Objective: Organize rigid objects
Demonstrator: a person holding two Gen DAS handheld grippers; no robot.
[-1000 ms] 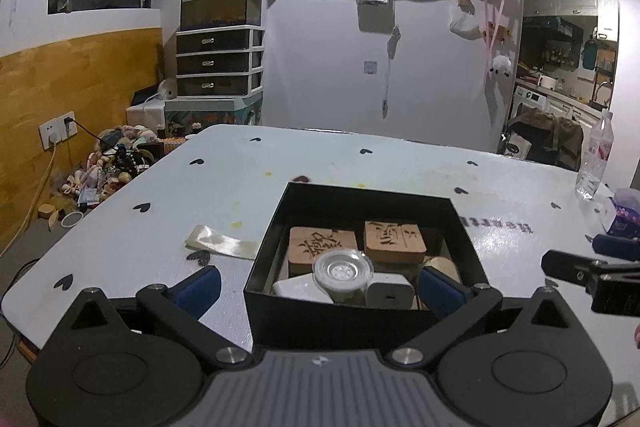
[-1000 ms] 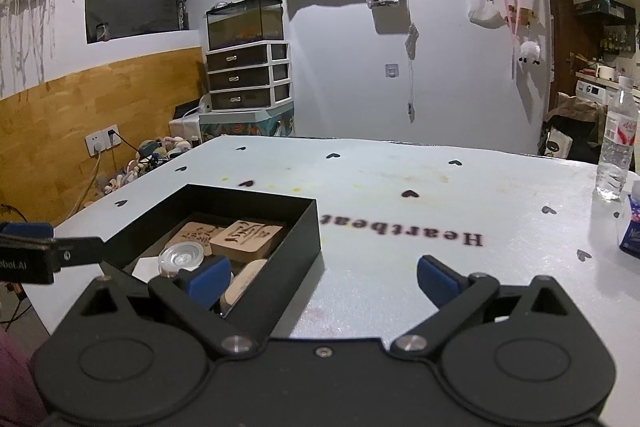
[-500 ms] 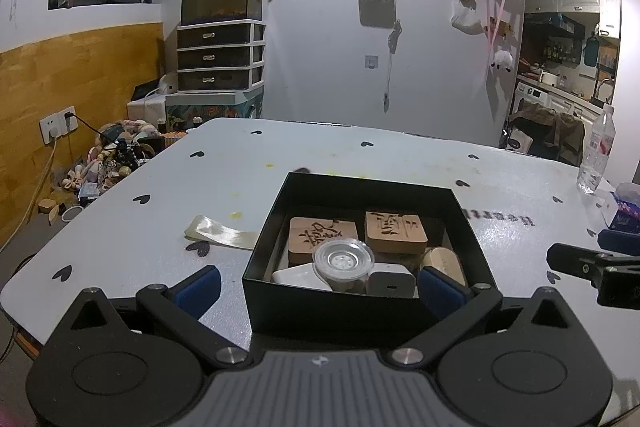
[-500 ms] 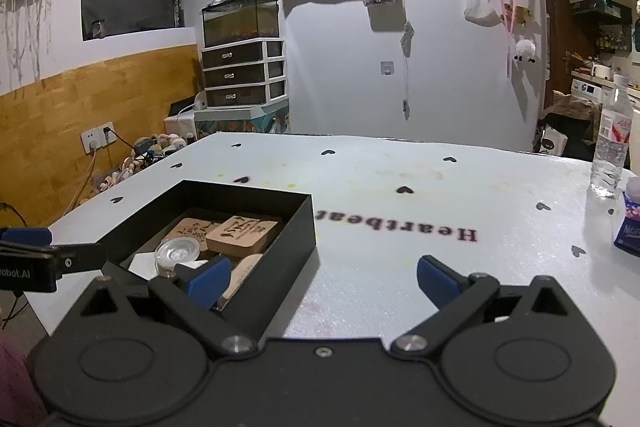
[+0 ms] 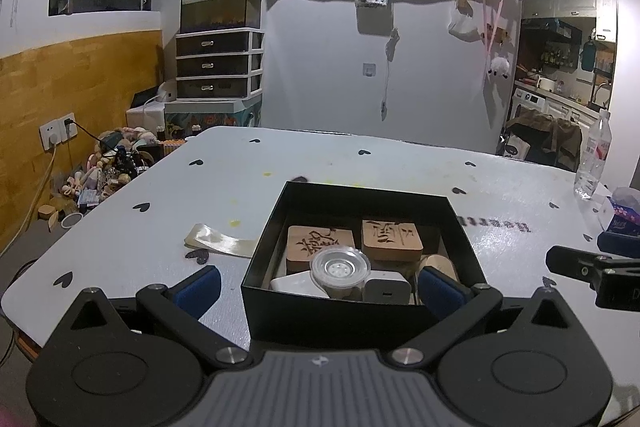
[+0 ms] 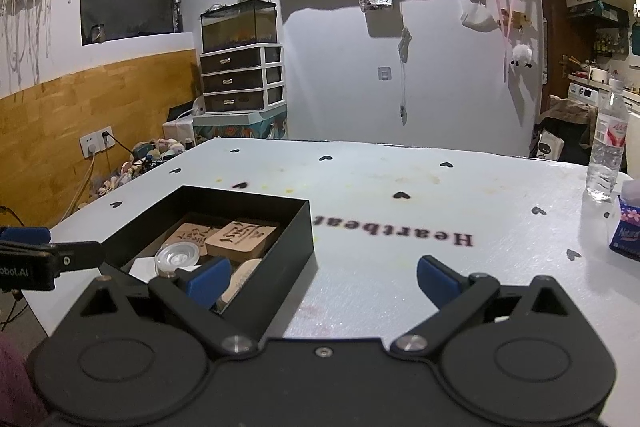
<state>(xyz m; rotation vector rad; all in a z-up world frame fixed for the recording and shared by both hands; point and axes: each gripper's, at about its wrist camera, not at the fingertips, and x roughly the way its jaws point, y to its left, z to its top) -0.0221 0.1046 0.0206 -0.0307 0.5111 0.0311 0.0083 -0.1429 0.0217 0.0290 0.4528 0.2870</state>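
One black box (image 5: pixel 362 301) sits open on the white worktop (image 5: pixel 152 227), near its front edge, and everything for the task lies inside it. Counted from the left wrist view: two square wooden blocks (image 5: pixel 320 247) with carved characters lie side by side at the back, one clear round lidded cup (image 5: pixel 340 267) rests in front of them, one white flat piece (image 5: pixel 294 283) lies at the front left, one white charger-like cube (image 5: pixel 388 291) stands beside the cup, and one pale rounded wooden piece (image 5: pixel 440 263) sits at the right wall, partly hidden by a blue finger pad. The left claw (image 5: pixel 318 287) is spread wide with nothing between its fingers; it straddles the near wall of the box, one pad outside the left side, the other at the right inner corner. The right claw (image 6: pixel 324 279) is likewise wide open and empty, its left pad over the box's near right corner, its right pad above bare worktop. Outside the box lie one strip of pale tape (image 5: pixel 220 245) just to its left, one water bottle (image 6: pixel 606 143) and one blue tissue pack (image 6: pixel 626 231) at the far right edge, well apart from the box.
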